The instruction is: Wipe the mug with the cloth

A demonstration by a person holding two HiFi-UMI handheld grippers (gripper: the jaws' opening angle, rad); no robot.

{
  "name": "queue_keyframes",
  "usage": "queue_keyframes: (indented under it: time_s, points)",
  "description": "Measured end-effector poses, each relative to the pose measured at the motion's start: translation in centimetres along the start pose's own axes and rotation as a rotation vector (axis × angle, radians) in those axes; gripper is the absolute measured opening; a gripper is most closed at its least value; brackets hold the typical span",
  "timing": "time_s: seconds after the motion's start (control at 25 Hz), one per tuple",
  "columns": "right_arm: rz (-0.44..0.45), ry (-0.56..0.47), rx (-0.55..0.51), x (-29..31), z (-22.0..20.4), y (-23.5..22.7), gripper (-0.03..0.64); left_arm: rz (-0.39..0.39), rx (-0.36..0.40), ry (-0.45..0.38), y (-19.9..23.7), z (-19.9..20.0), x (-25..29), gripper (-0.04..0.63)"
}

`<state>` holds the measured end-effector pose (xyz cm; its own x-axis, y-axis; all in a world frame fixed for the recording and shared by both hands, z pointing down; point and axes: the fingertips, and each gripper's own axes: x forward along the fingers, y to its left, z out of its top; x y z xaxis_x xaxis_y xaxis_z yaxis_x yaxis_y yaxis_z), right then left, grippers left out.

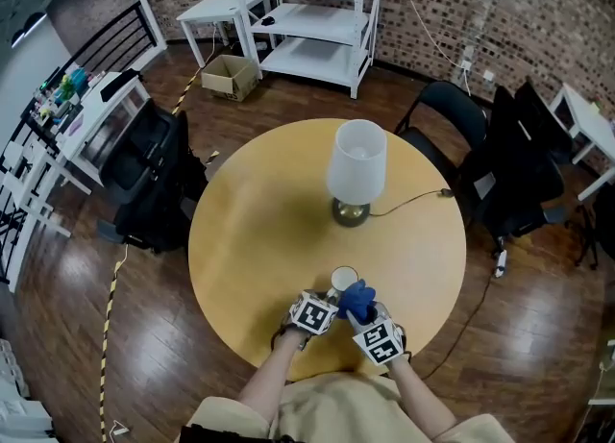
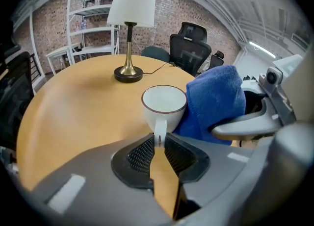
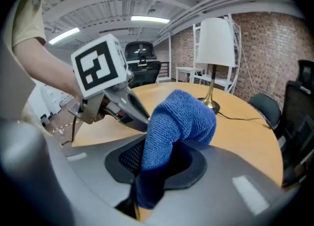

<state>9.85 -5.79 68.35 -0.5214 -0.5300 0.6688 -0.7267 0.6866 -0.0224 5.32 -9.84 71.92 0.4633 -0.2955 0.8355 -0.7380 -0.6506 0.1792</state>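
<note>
A white mug (image 2: 164, 106) stands upright on the round wooden table (image 1: 259, 210), also visible as the mug (image 1: 344, 279) near the front edge. My left gripper (image 2: 159, 141) is shut on the mug's handle (image 2: 159, 137). A blue cloth (image 3: 179, 122) is clamped in my right gripper (image 3: 152, 171), its free end bulging forward. In the left gripper view the cloth (image 2: 216, 100) rests against the mug's right side. From above, the cloth (image 1: 357, 299) sits just right of the mug, between the left gripper (image 1: 322, 305) and the right gripper (image 1: 365, 321).
A table lamp (image 1: 356, 172) with a white shade and brass base stands mid-table, its cord (image 1: 413, 203) trailing right. Black office chairs (image 1: 509, 167) and a black chair (image 1: 154, 177) ring the table. White shelving (image 1: 312, 9) stands behind.
</note>
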Motion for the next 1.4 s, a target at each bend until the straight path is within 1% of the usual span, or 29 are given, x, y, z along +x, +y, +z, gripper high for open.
queue_keyframes:
  time_s: [0.08, 0.16, 0.24, 0.36, 0.48, 0.6, 0.8, 0.92, 1.08, 1.16, 1.28, 1.4]
  points:
    - [0.012, 0.052, -0.075, 1.2, -0.4, 0.7, 0.089, -0.014, 0.002, 0.027, -0.6, -0.1, 0.1, 0.060]
    - [0.013, 0.084, -0.108, 2.1, -0.9, 1.1, 0.086, -0.015, 0.054, 0.031, -1.2, 0.4, -0.2, 0.060]
    - [0.016, 0.095, -0.112, 2.4, -1.3, 1.0, 0.083, -0.015, 0.101, 0.026, -1.6, 0.7, -0.4, 0.060]
    - [0.029, 0.109, -0.110, 2.2, -2.4, 0.4, 0.080, -0.044, 0.176, 0.031, -2.4, 0.2, -0.1, 0.060]
    - [0.002, 0.133, -0.061, 1.7, -3.9, -1.3, 0.080, -0.084, 0.251, 0.032, -3.9, -0.2, 0.1, 0.054]
    - [-0.031, 0.153, -0.046, 1.4, -4.6, -3.3, 0.080, -0.097, 0.256, 0.033, -4.3, -0.6, 0.3, 0.054]
    - [-0.039, 0.168, -0.082, 1.4, -4.6, -5.9, 0.080, -0.109, 0.263, 0.033, -4.2, -0.7, 0.2, 0.054]
    - [-0.023, 0.183, -0.127, 1.5, -4.4, -6.7, 0.080, -0.131, 0.307, 0.048, -4.3, -0.8, 0.2, 0.054]
    - [0.032, 0.195, -0.198, 1.8, -4.4, -7.3, 0.080, -0.185, 0.423, 0.082, -4.4, -0.9, 0.0, 0.054]
    - [0.055, 0.211, -0.256, 2.0, -4.4, -7.7, 0.080, -0.213, 0.476, 0.102, -4.6, -1.0, -0.1, 0.054]
    - [0.098, 0.237, -0.366, 2.4, -3.8, -8.6, 0.080, -0.227, 0.548, 0.125, -4.4, -1.0, -0.1, 0.054]
    - [0.178, 0.267, -0.474, 2.7, -3.2, -9.2, 0.080, -0.238, 0.591, 0.138, -4.2, -1.0, -0.1, 0.054]
